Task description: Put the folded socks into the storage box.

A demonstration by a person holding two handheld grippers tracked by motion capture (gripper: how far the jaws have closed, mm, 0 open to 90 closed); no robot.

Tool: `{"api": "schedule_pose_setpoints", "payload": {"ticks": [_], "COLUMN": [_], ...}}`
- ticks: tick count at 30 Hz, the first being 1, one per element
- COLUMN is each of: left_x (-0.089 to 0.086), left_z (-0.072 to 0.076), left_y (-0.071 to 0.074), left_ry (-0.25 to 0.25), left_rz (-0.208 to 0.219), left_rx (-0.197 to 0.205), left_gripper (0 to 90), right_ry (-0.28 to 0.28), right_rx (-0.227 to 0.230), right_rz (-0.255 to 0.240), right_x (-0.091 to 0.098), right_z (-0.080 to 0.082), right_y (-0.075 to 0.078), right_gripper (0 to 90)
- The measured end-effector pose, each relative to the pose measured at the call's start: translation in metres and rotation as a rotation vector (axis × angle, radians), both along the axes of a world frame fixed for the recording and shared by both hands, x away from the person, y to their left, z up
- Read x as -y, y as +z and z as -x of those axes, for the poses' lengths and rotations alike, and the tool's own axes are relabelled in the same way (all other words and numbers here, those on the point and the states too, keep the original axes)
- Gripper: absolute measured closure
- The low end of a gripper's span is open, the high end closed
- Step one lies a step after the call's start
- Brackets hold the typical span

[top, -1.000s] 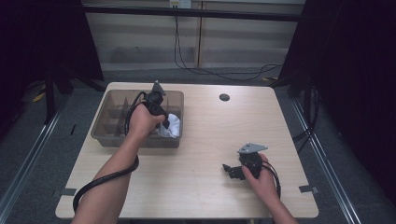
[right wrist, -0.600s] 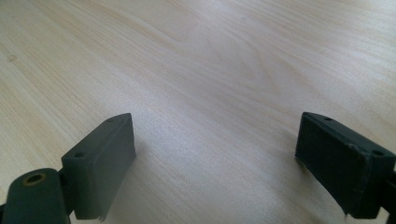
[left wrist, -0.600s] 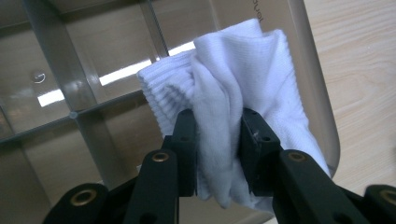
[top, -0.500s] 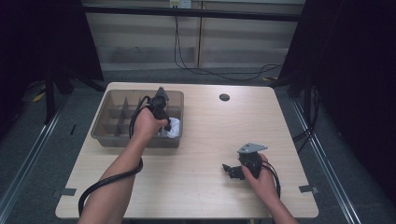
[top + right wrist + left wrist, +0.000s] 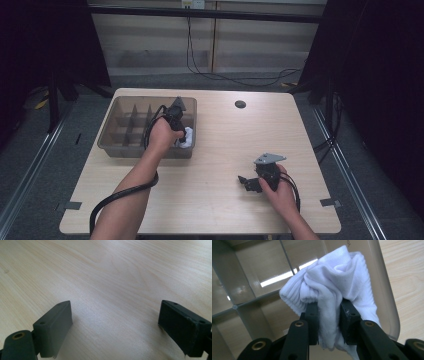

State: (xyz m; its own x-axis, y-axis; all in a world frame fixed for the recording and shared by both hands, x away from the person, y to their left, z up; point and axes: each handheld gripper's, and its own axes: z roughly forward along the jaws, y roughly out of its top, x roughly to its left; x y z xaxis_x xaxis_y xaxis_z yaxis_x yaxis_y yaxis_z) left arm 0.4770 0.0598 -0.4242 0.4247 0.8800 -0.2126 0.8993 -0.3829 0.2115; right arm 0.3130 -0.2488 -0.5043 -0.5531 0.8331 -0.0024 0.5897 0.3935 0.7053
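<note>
White sock (image 5: 337, 287): hanging bunched inside the divided bin's (image 5: 120, 145) corner compartment.
Left gripper (image 5: 329, 312): fingers clamping the sock.
Right gripper (image 5: 115, 327): fingers standing apart, resting on the table (image 5: 105, 270).

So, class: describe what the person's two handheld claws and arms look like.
Both claws, left and right, are black, with flat rectangular jaws on bolted links. A black cable trails from each. The right one carries a grey three-cornered plate. The forearms are bare, no sleeves showing.
</note>
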Motion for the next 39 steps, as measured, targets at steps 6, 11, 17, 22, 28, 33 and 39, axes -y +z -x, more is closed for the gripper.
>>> {"api": "schedule_pose_setpoints", "payload": {"ticks": [6,11,17,22,28,33,39], "left_x": [0.002,0.006,0.008,0.011,0.009,0.007,0.007], "left_z": [0.001,0.002,0.004,0.004,0.007,0.008,0.009], "left_y": [-0.003,-0.006,-0.011,-0.011,-0.012,-0.008,-0.003], "left_ry": [-0.002,-0.022,-0.026,-0.034,-0.047,-0.052,-0.059], "left_rz": [0.001,-0.026,-0.036,-0.057,-0.049,-0.031,-0.04], "left_rx": [-0.003,0.009,0.017,0.018,0.047,0.049,0.06], "left_gripper": [71.6,71.8,71.9,71.7,70.5,69.3,67.4], "right_ry": [-0.002,-0.002,-0.001,0.0,0.005,0.005,0.005], "right_rx": [-0.003,-0.003,-0.002,-0.003,0.0,0.0,0.0], "right_rz": [0.001,0.001,0.002,0.001,0.001,0.0,0.0], "right_x": [0.0,0.0,0.0,-0.001,-0.001,-0.001,-0.001], "right_z": [0.0,0.0,0.0,0.0,-0.001,-0.001,-0.001], "right_y": [0.0,0.0,0.0,0.0,0.0,0.0,0.0], "right_gripper": [11.5,11.5,11.6,11.6,11.6,11.6,11.6]}}
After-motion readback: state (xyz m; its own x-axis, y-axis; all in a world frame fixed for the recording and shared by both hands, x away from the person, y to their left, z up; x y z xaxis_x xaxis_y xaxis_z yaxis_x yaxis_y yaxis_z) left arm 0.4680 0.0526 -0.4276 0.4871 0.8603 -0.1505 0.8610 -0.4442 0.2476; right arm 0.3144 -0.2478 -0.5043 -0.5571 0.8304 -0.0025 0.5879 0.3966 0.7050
